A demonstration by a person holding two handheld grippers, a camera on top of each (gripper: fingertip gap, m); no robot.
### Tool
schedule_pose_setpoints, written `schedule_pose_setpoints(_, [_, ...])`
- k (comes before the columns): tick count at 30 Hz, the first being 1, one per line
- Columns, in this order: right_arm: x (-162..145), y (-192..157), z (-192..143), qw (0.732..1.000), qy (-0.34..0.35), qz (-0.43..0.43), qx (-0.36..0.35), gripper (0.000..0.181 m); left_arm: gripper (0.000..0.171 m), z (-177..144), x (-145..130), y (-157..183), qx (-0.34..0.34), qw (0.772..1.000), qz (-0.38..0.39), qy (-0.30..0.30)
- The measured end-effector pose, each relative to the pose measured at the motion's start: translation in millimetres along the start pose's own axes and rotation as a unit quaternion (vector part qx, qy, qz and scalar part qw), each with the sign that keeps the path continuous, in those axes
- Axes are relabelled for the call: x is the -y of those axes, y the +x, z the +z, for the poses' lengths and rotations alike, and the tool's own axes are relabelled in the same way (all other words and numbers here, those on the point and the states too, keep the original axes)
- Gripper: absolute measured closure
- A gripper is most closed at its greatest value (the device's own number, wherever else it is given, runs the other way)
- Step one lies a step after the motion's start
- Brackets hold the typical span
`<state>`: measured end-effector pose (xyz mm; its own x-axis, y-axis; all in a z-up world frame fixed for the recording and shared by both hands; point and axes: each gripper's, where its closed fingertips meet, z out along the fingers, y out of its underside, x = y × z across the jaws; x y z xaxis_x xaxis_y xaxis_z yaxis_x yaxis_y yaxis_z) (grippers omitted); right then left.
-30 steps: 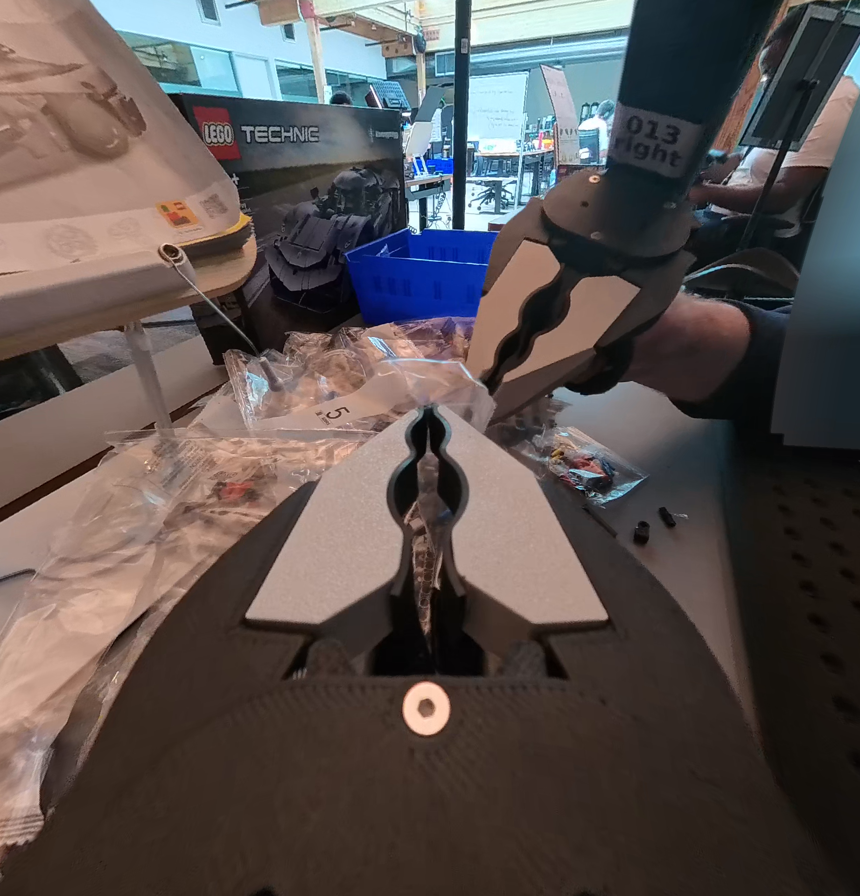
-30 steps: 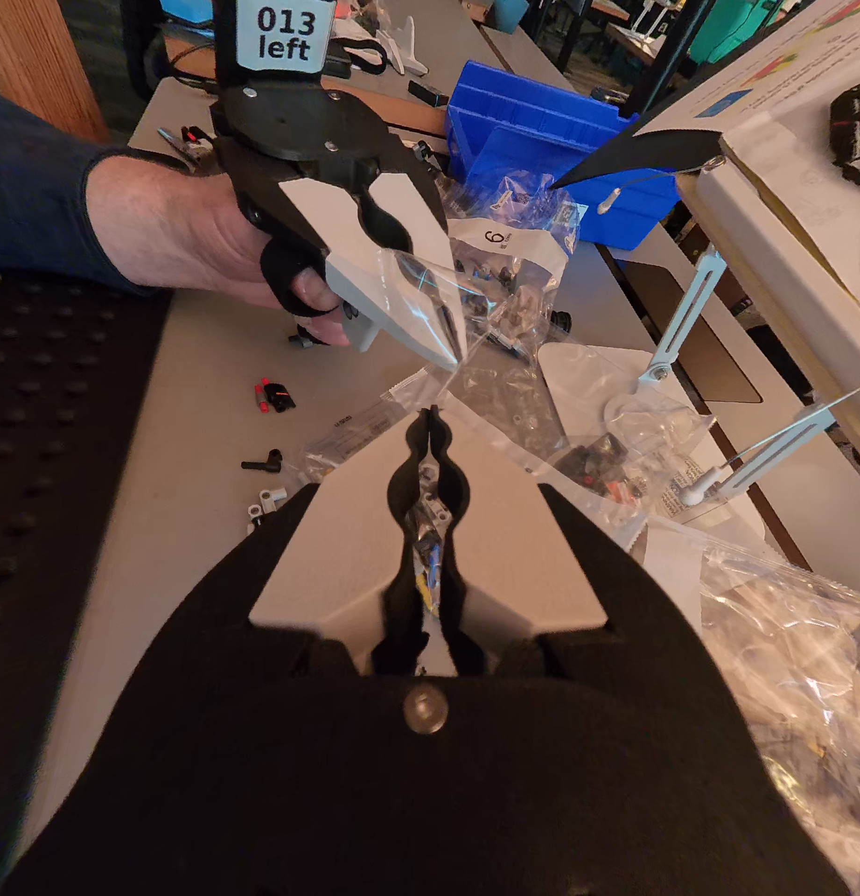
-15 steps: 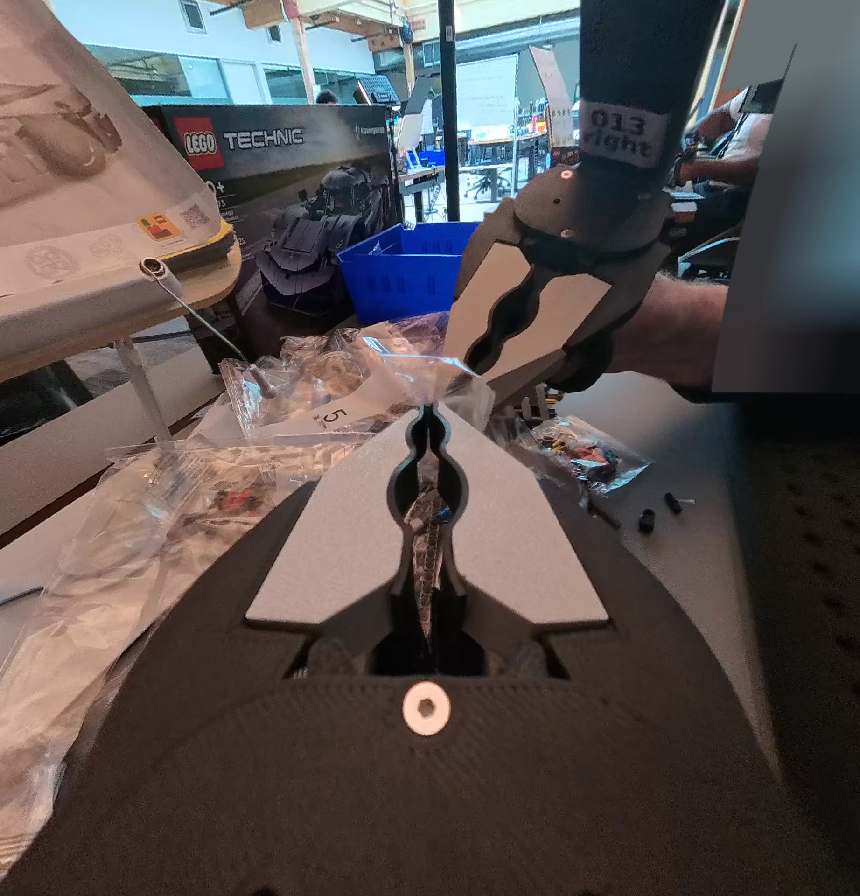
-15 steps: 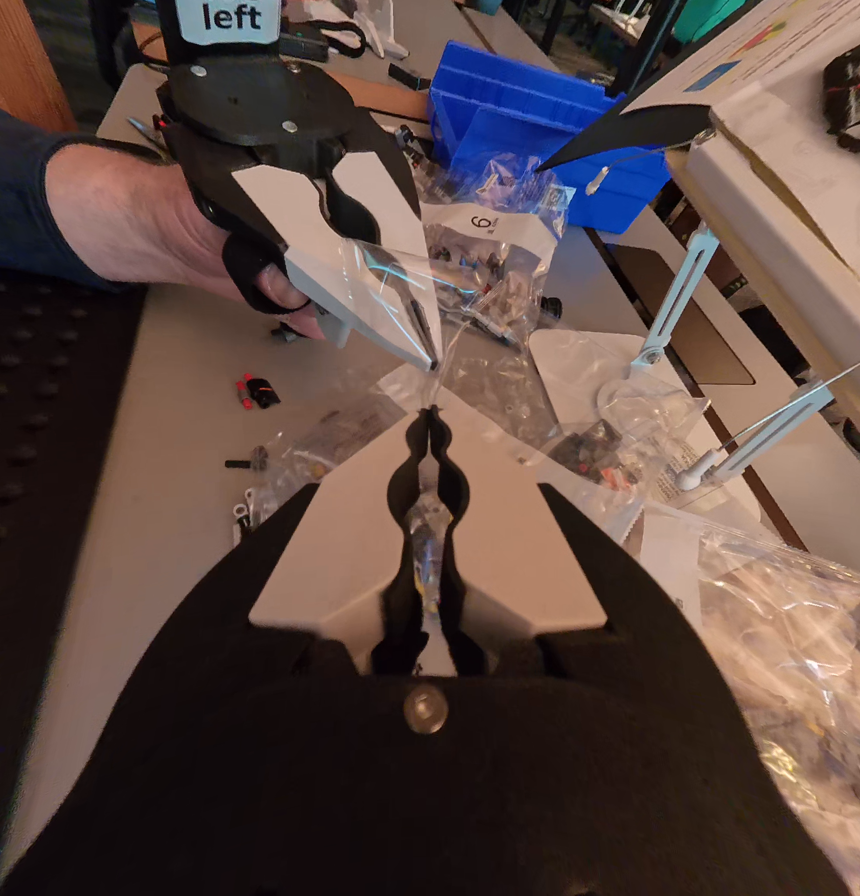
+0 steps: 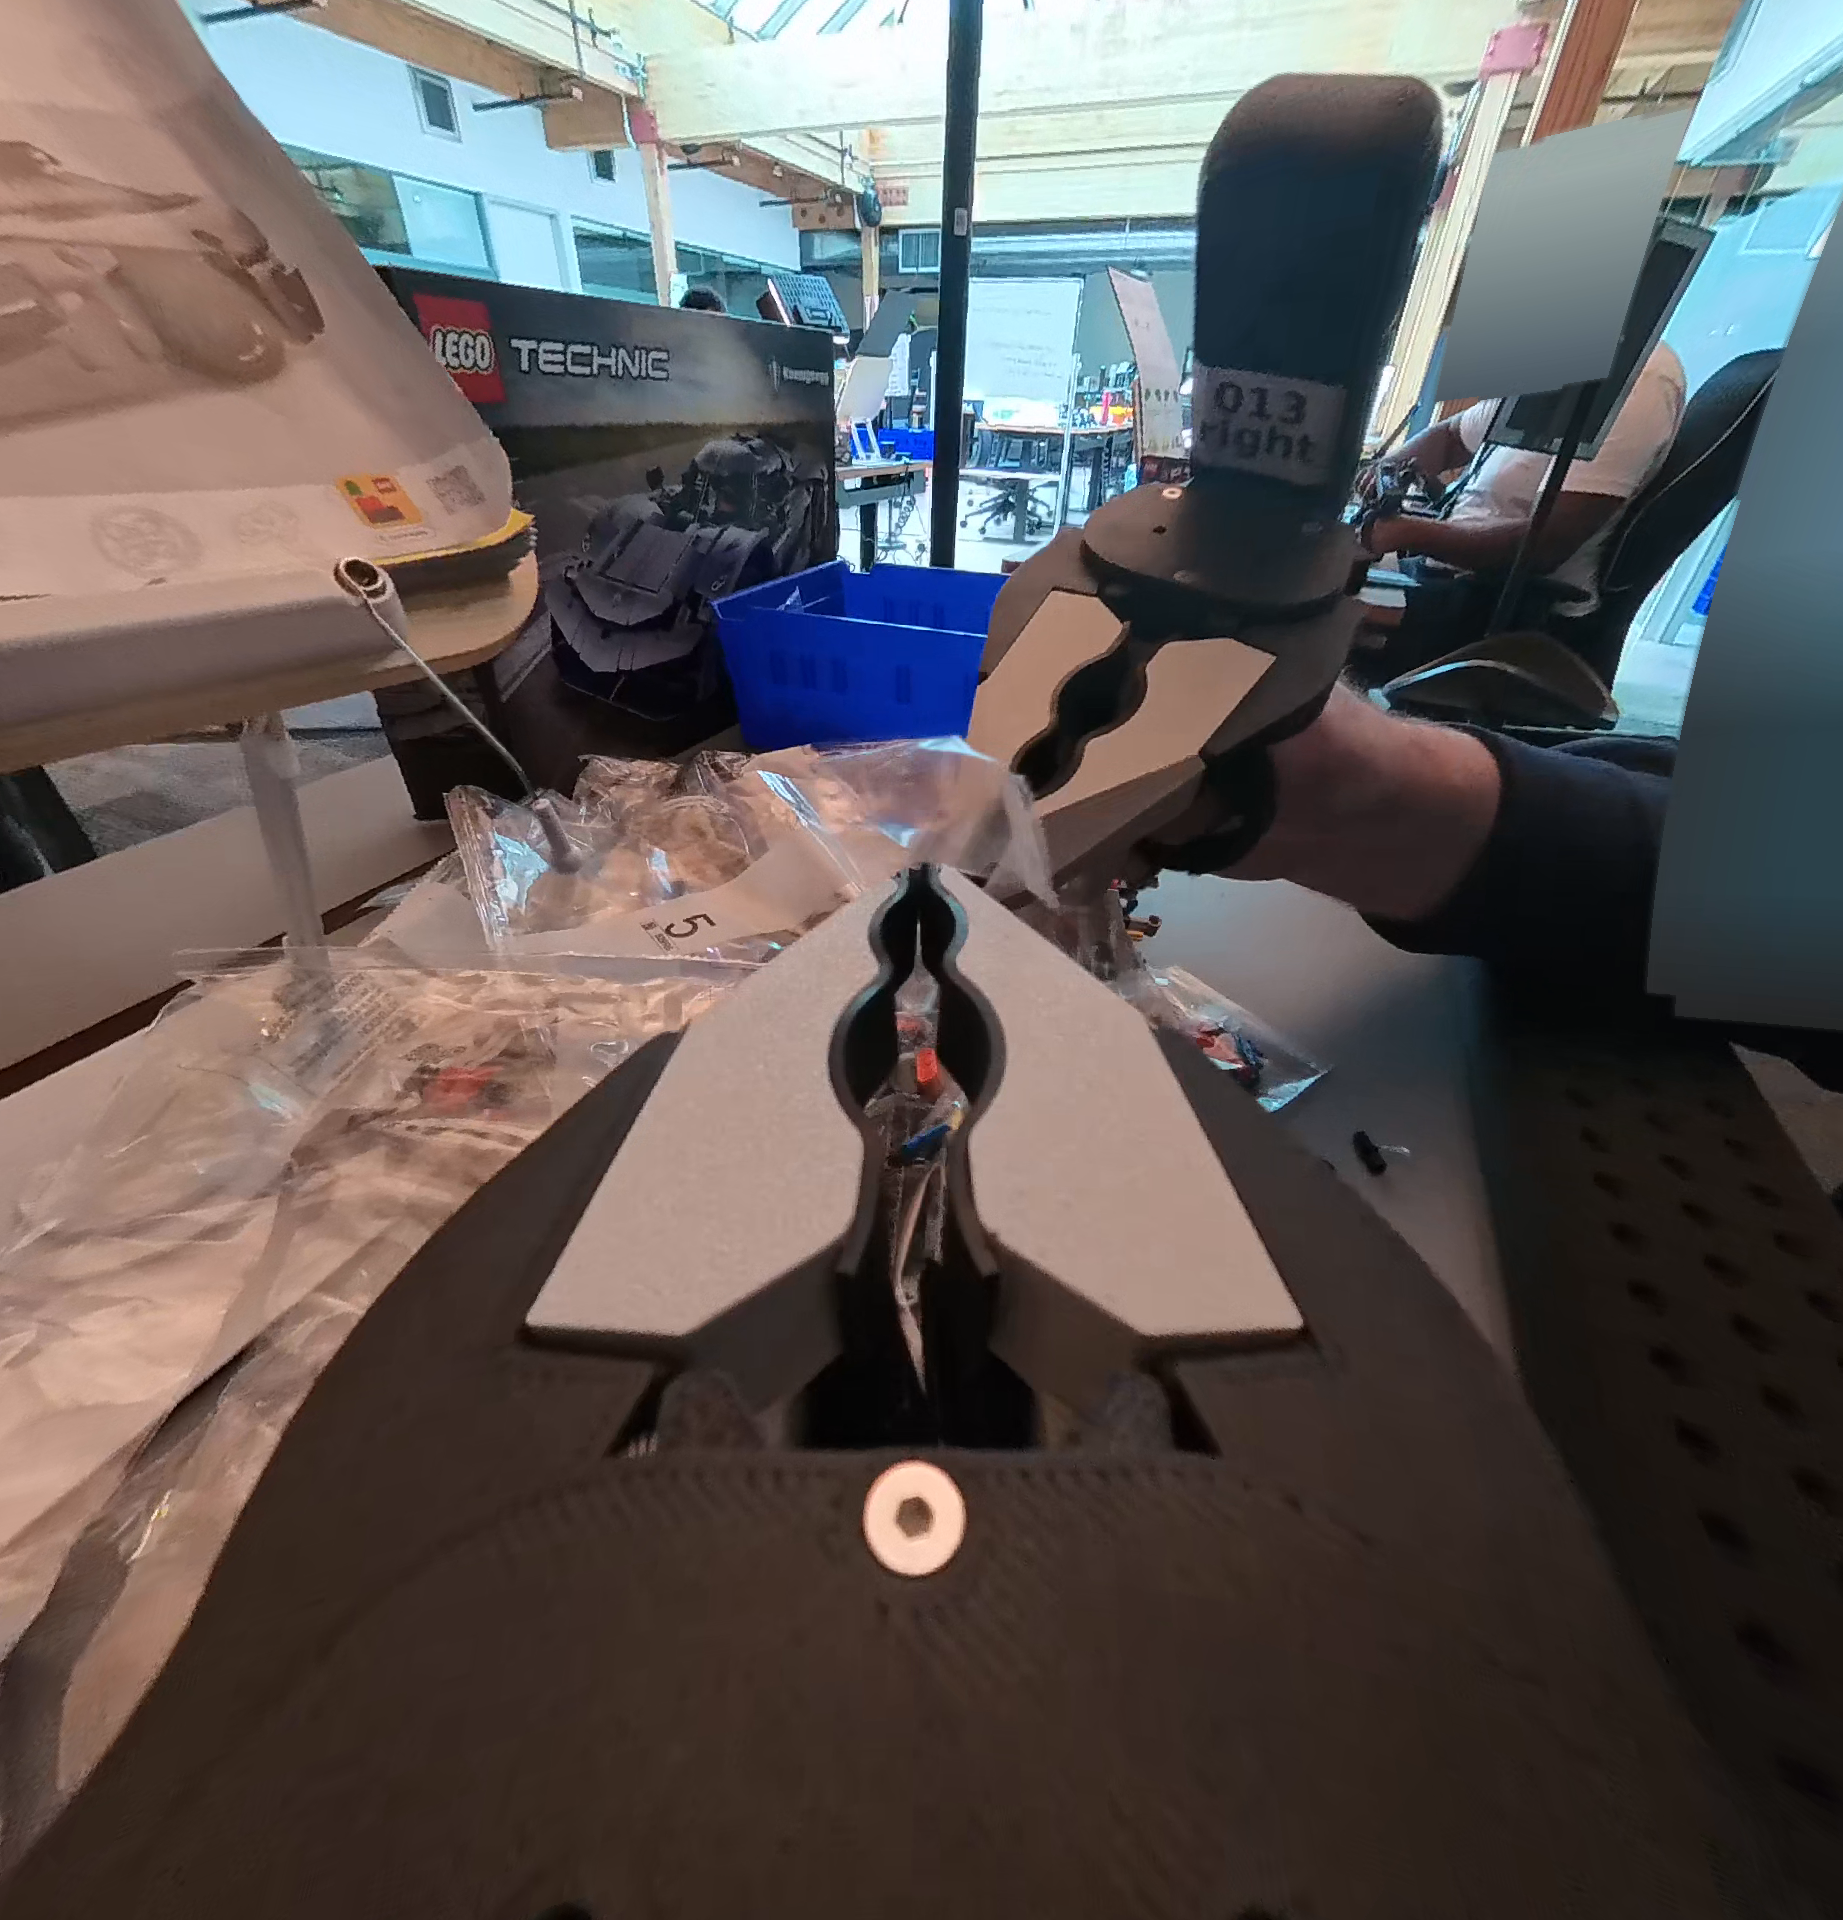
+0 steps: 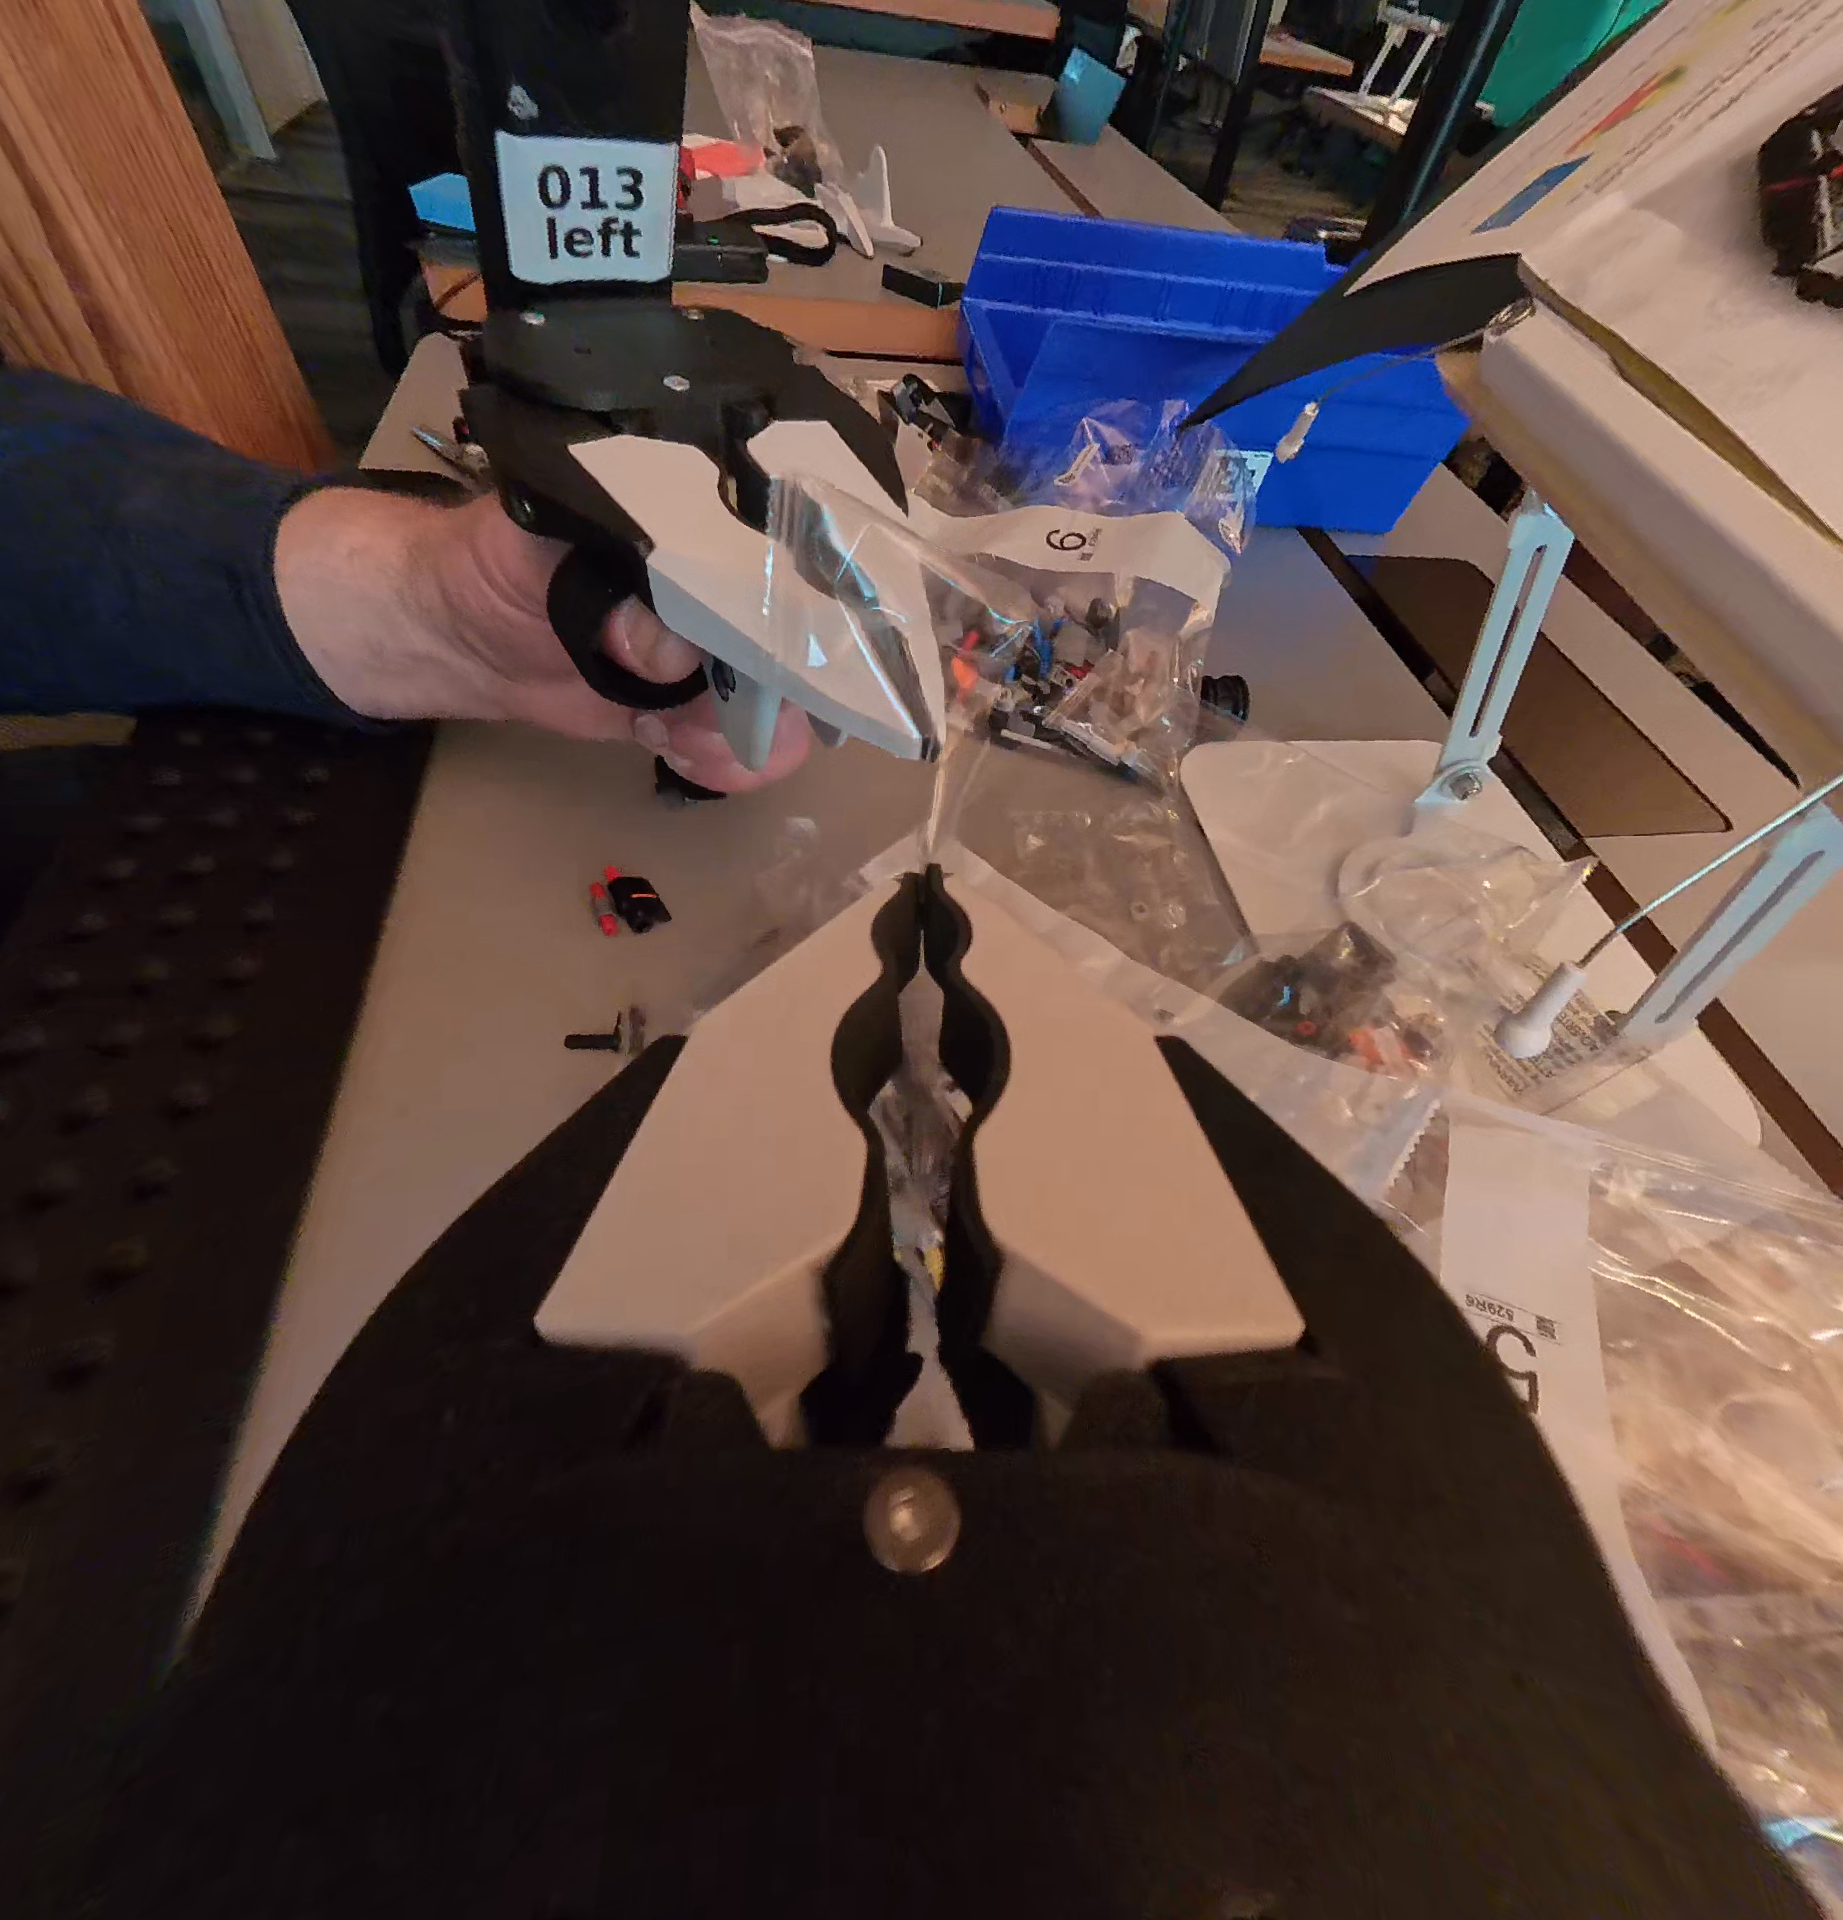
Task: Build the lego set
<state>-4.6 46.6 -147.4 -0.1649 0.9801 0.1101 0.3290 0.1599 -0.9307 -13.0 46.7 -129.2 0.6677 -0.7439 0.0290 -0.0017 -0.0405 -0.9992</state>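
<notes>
Very early in the build, by my reading: no assembled model in sight, most parts sealed in bags. Left tool (image 5: 919, 883) and right tool (image 6: 929, 883) are both clenched on one clear parts bag (image 6: 896, 613), held taut between them above the tabletop (image 6: 501, 935), seemingly to tear it open. Sorting and all assembly remain.

Left wrist view alone shows the set's box (image 5: 636, 457) and the instruction booklet (image 5: 169, 364). Right wrist view alone shows loose pins (image 6: 626, 902) on the tabletop, plus another numbered bag (image 6: 1093, 592) lying before the blue bin (image 6: 1187, 301).
</notes>
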Motion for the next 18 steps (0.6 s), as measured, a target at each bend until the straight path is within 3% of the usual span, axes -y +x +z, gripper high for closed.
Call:
schedule_pose_setpoints(6, [-2.2,-0.2,3.7,1.0,-0.013,-0.018,-0.016,0.181,0.171,0.0,-7.3,-8.9,0.017,0.999,-0.03,-0.016])
schedule_pose_setpoints(11, [-4.2,5.3,-3.5,1.0,0.0,0.027,0.007,0.181,0.171,2.2,-9.5,-5.0,0.005,0.999,-0.03,-0.026])
schedule_pose_setpoints(16, [-5.7,2.3,-5.9,1.0,-0.01,-0.007,0.009,0.181,0.171,1.2,-6.8,1.4,-0.012,0.999,-0.021,-0.023])
schedule_pose_setpoints(18, [-16.1,2.7,-2.3,0.997,-0.052,-0.057,-0.018,0.181,0.171,4.0,-11.5,2.8,-0.012,0.999,-0.011,-0.034])
